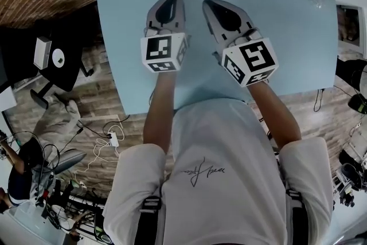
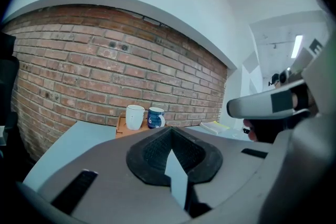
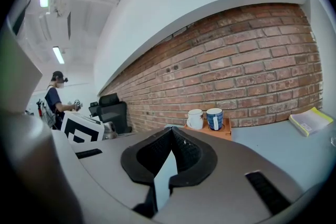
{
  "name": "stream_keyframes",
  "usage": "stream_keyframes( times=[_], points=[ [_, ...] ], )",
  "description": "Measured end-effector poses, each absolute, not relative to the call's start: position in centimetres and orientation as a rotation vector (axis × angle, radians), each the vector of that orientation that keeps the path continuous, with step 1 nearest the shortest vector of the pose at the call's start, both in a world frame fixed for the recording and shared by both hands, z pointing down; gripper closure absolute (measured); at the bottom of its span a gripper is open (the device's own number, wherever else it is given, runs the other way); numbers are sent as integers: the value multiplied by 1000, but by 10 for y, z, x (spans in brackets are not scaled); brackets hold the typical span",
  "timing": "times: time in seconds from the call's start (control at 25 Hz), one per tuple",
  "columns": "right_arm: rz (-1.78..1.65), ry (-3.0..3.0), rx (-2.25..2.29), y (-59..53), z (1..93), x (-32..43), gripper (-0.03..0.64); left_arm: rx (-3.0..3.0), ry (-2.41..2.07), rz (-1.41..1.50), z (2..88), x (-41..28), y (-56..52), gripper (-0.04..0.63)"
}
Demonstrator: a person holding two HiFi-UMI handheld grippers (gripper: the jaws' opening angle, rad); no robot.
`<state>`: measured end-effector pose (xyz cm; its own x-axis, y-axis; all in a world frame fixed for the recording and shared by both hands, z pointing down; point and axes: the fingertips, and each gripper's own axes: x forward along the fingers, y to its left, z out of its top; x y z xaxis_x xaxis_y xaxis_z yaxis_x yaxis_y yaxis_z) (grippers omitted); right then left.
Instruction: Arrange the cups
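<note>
Holds left gripper [image 2: 170,132] and right gripper [image 3: 170,131] side by side over the pale blue table's [image 1: 275,37] near half, both claws pressed together, empty. Finds, at the far edge by the brick wall [image 3: 252,60], a plain white cup [image 3: 195,119] just beside a blue patterned cup [image 3: 214,118], upright on an orange tray [image 3: 223,131].

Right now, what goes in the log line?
left gripper shut, empty | right gripper shut, empty | white cup, blue cup on tray
</note>
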<state>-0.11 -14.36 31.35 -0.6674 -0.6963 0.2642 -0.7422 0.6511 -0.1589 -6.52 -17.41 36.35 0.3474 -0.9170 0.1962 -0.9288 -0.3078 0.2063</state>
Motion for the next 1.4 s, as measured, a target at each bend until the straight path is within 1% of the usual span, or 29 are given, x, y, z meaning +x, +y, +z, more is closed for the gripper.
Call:
stream_keyframes(
  times=[0.48, 0.8, 1.4],
  points=[
    [316, -2737, 1033, -107, 284, -11, 597, 2360, -1613, 57, 326, -64, -127, 588],
    [348, -2760, 992, -95, 272, 3, 597, 2382, -1619, 62, 307, -51, -104, 588],
    [267, -2786, 941, -69, 255, 6, 597, 2392, -1665, 47, 281, -54, -81, 588]
  ],
)
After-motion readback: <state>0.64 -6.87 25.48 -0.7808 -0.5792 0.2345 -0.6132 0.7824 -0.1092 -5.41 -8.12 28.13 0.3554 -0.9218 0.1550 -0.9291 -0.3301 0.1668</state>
